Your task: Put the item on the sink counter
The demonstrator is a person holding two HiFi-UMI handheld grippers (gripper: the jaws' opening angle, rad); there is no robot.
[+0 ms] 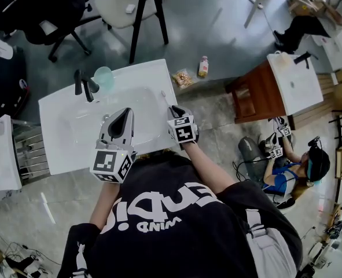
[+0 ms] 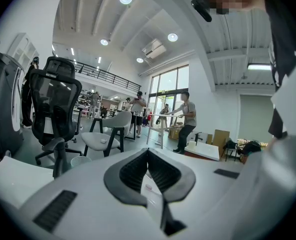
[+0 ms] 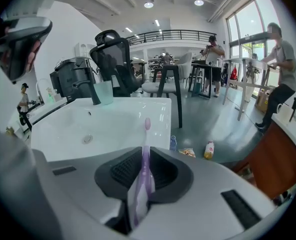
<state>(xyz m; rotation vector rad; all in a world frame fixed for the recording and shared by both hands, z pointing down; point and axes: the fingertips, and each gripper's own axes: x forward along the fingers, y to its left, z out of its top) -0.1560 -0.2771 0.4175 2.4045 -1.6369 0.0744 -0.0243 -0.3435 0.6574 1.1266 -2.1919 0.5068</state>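
Note:
A white sink counter with a basin lies in front of me, also in the right gripper view. A black faucet and a pale green cup stand at its far left corner. My right gripper is shut on a purple toothbrush, which points forward with its head above the counter's right edge. From above the toothbrush shows as a thin pale stick. My left gripper hovers over the basin's near side. Its jaws meet with nothing between them.
On the floor beyond the counter lie a snack bag and a small bottle. A wooden cabinet with a white top stands to the right. A person sits on the floor at right. Chairs stand behind the sink.

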